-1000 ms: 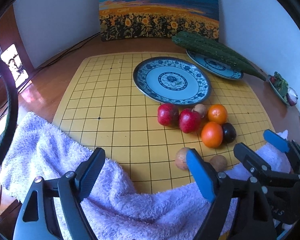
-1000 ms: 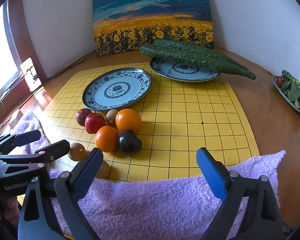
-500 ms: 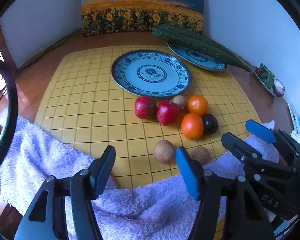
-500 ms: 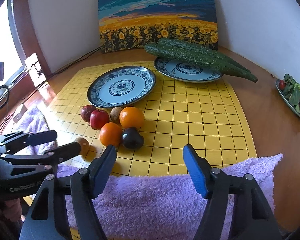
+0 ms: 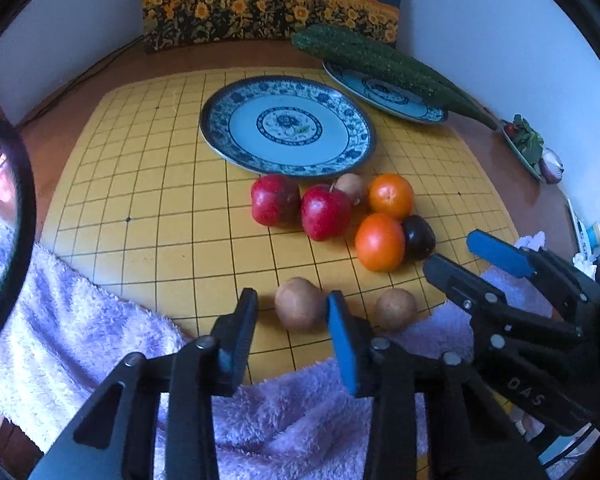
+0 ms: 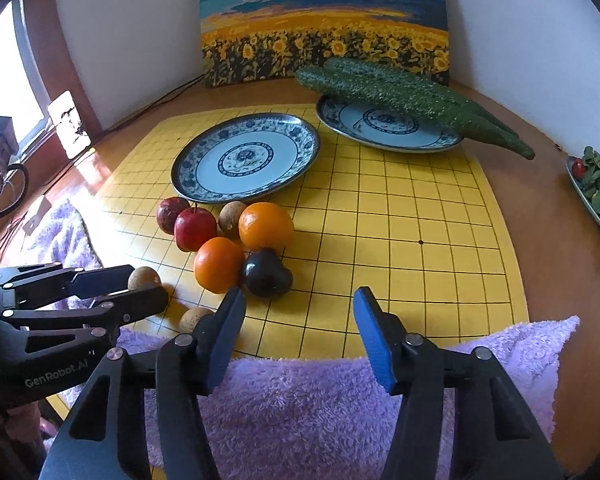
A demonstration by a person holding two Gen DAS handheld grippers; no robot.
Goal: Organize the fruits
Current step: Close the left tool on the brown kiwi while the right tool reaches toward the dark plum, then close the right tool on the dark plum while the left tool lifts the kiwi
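We are holding the left gripper (image 5: 292, 328) low over the near edge of the yellow grid board (image 5: 160, 208), tilted down, and its jaws have just been closing; they are now standing narrowly apart, with a brown round fruit (image 5: 300, 303) sitting between the fingertips. From these views we cannot tell whether the pads are pressing on it. A second brown fruit (image 5: 395, 309) is lying just to the right of that gripper, at the edge of the purple towel (image 5: 100, 340). Our right gripper (image 6: 300, 328) is hovering above the towel, its jaws also just having been closing, yet still spread with nothing between them. Just ahead of its left finger, a dark plum-like fruit (image 6: 266, 274) is touching an orange (image 6: 219, 265); beyond these a second orange (image 6: 266, 226), a red apple (image 6: 195, 229), another red fruit (image 6: 172, 214) and a third brown fruit (image 6: 231, 217) are clustering together. Further ahead of both grippers, a blue-patterned plate (image 6: 188, 184) is sitting bare on the board, and to its right a second plate (image 6: 380, 142) is carrying two cucumbers (image 6: 400, 94). A sunflower painting (image 6: 324, 40) is leaning against the wall beyond.
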